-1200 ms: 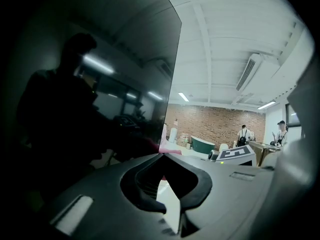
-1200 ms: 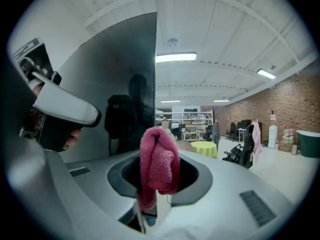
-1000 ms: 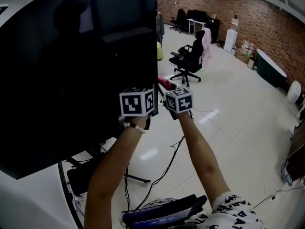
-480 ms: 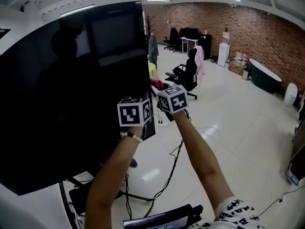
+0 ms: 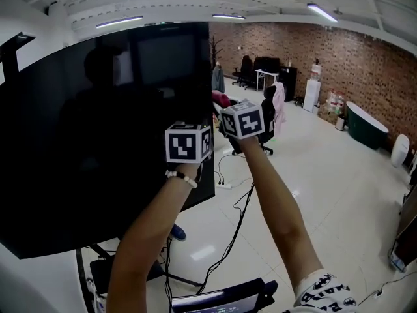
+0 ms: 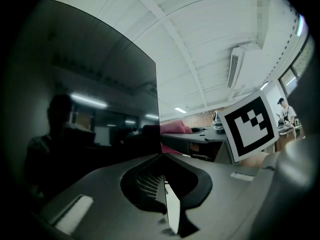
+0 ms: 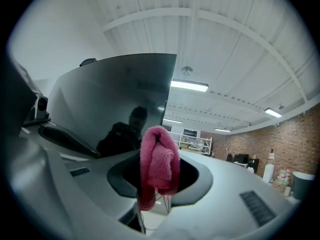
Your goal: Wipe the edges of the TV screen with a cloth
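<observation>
Right gripper (image 7: 159, 194) clamped on pink cloth (image 7: 160, 156). Wad bulged out ahead of jaws so soft pile, not plastic, would meet panel. TV screen (image 5: 91, 149) lay up and left of this gripper, its right edge just beside cloth (actual contact not clear in any view). Left gripper (image 6: 165, 189) sat below and left of right one, jaws closed either side of same thin edge, probably to steady screen against wiping push. Stretch of edge above cloth judged not yet wiped.
</observation>
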{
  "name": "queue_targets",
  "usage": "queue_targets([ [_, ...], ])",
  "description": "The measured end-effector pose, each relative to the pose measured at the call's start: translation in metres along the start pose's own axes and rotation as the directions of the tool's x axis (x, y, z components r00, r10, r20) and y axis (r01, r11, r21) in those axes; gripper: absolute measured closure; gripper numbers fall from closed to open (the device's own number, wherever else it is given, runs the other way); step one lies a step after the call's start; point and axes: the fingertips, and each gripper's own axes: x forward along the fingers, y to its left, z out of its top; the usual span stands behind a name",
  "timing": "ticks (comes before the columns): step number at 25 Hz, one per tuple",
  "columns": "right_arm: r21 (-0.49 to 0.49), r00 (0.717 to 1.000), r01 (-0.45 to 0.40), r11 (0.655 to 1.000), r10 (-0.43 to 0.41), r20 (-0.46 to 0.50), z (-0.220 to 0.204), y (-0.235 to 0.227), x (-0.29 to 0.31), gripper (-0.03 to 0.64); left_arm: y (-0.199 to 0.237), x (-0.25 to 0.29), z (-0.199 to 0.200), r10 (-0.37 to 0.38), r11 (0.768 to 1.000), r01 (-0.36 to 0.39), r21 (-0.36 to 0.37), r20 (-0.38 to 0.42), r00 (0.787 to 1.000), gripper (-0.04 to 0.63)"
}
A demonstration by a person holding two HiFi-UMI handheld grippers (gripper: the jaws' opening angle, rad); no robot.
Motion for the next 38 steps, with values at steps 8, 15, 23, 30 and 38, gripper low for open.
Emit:
queue_targets([
  [8,-0.081,1.000,0.025,0.996,-0.024,0.015,0.070,-0.011,0.010,0.500,0.003,-0.006,0.060,0.007,0.999,-0.010,0.054,0.049,0.999,0.609],
  [15,-0.142,0.998,0.060,0.988,-0.057,0.028,0.116,-0.025,0.013,0.500,0.016,-0.011,0.091,0.024,0.999,-0.028,0.045,0.088,0.996,0.609],
  [23,-0.179,0.994,0.088,0.980,-0.076,0.075,0.183,-0.044,0.014,0.500,0.028,-0.021,0.101,0.036,0.999,-0.037,0.008,0.107,0.994,0.609],
  [30,-0.177,0.989,0.114,0.978,-0.095,0.112,0.217,-0.059,-0.001,0.500,0.018,-0.038,0.100,0.009,1.000,-0.008,-0.010,0.125,0.992,0.609],
  [38,-0.184,0.954,0.249,0.951,-0.208,0.216,0.226,-0.066,-0.029,0.500,0.018,-0.083,0.095,-0.021,0.999,0.026,-0.029,0.166,0.986,0.609],
])
